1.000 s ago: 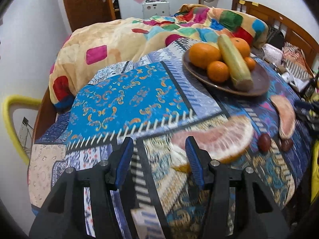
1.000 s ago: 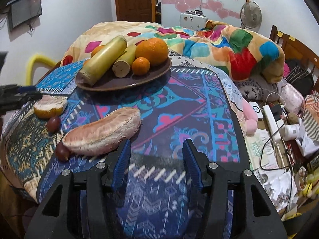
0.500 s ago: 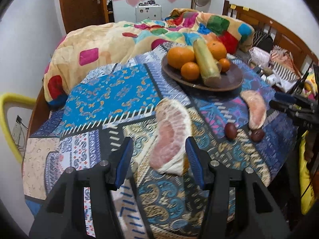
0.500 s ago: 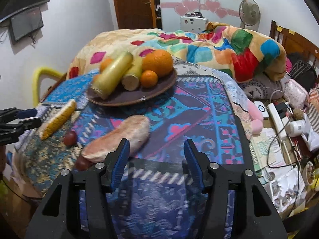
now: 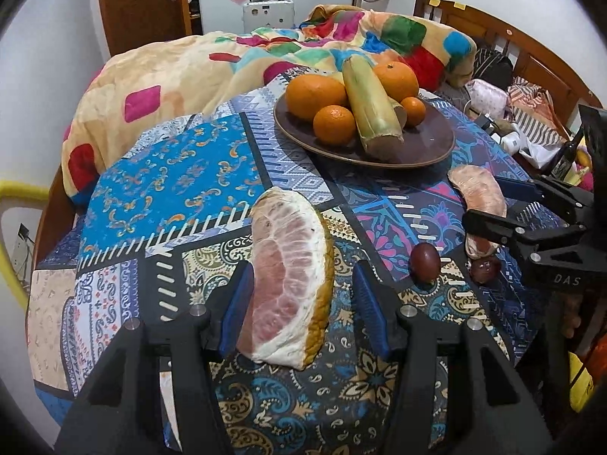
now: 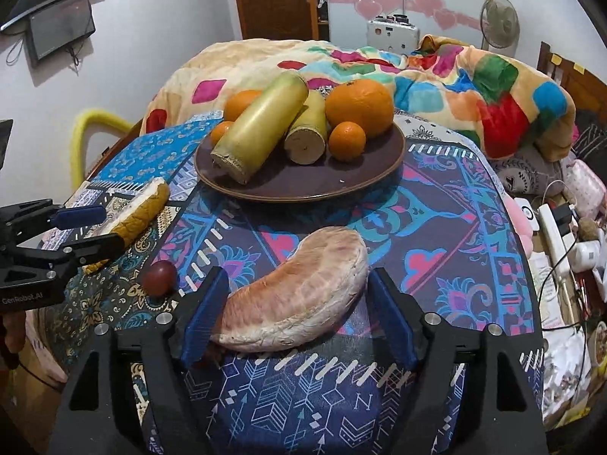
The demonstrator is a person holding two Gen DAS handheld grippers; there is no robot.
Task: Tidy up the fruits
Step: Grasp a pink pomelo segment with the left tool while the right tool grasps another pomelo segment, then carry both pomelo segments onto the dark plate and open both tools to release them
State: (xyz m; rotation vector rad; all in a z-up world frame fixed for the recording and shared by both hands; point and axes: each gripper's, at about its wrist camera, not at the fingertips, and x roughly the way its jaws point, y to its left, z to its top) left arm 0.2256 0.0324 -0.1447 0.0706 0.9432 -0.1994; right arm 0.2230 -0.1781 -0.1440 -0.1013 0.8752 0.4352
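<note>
Both grippers are wide open, nothing grabbed. Left gripper (image 5: pixel 301 295) straddles the rind-on pomelo wedge (image 5: pixel 290 284); right gripper (image 6: pixel 297 313) brackets the peeled pomelo segment (image 6: pixel 299 295).

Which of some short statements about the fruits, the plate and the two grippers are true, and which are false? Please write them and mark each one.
1. The left gripper is open around a pomelo wedge with rind. True.
2. The right gripper is shut on the peeled pomelo segment. False: its jaws stand open on either side of it.
3. The plate holds oranges and two sugarcane pieces. True.
4. Both pomelo pieces lie on the plate. False: both lie on the cloth, in front of it.
5. A small dark red fruit lies on the cloth. True.
</note>
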